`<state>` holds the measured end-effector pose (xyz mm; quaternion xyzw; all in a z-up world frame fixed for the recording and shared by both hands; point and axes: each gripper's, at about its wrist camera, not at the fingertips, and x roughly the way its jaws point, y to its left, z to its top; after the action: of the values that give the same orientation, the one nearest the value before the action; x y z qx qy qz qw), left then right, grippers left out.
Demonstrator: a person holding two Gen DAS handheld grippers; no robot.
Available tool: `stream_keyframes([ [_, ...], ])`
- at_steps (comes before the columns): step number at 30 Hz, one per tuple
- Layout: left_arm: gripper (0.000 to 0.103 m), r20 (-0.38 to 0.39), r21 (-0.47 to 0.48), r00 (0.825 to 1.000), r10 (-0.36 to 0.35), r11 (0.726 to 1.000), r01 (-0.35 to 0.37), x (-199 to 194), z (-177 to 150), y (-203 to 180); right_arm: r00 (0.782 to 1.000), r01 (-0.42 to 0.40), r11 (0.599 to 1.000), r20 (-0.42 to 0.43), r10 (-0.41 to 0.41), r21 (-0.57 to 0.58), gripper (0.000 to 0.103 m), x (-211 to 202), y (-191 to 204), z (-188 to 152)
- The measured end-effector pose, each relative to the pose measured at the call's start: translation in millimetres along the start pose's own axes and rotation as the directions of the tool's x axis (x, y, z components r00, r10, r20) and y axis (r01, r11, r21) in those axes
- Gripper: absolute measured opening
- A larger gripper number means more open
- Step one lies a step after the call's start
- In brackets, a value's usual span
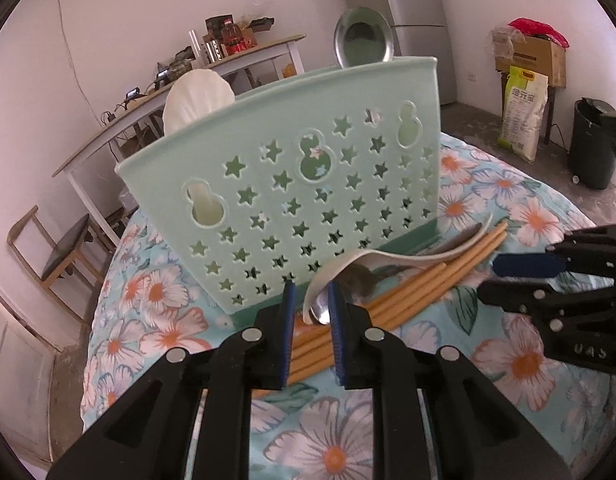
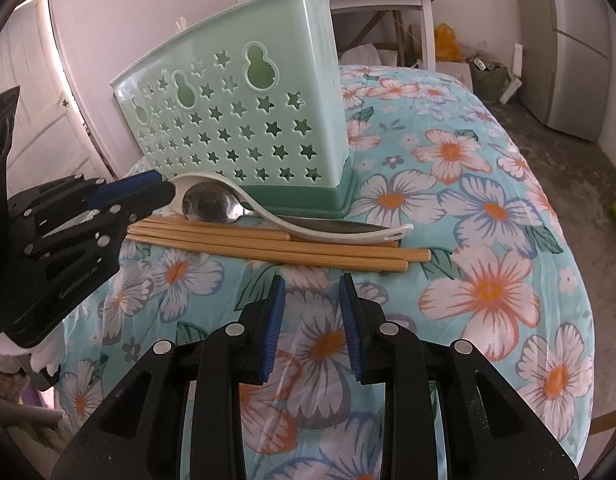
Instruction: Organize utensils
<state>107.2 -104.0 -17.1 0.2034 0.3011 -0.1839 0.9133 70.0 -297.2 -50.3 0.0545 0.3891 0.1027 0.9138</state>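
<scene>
On floral cloth (image 2: 488, 208), chopsticks (image 2: 268, 246) lie along caddy (image 2: 248, 120); right fingers (image 2: 274, 320) released, left fingers (image 1: 337, 320) unclear.

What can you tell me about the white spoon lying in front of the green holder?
The white spoon looks like glossy ceramic or plastic, a soup spoon with a deep bowl and a curved handle ending in a small hole. It lies on the floral cloth beside the holder's dark green base. A metal spoon is nested in its bowl, and wooden chopsticks lie alongside. The left gripper is at its bowl end; whether it grips the rim is unclear.
</scene>
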Motion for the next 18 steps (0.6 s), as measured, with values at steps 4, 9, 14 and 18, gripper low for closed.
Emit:
stream_keyframes([
  [4,0.007,0.021,0.005,1.0,-0.015,1.0,0.015,-4,3,-2,1.0,-0.005,1.0,0.006,0.005,0.004,0.027,-1,-1,-1],
  [9,0.0,0.023,-0.031,0.997,-0.069,0.997,0.07,-20,6,1,1.0,-0.014,1.0,0.018,0.014,0.017,0.027,-4,-4,-3],
  [14,0.0,0.006,-0.106,0.983,-0.182,0.978,0.181,-42,6,3,0.999,-0.017,0.999,0.031,0.016,0.03,0.027,-11,-5,-5],
  [18,0.0,0.002,-0.154,0.97,-0.243,0.958,0.24,-55,1,1,0.999,-0.012,0.999,0.044,0.011,0.032,0.027,-20,-6,-7],
])
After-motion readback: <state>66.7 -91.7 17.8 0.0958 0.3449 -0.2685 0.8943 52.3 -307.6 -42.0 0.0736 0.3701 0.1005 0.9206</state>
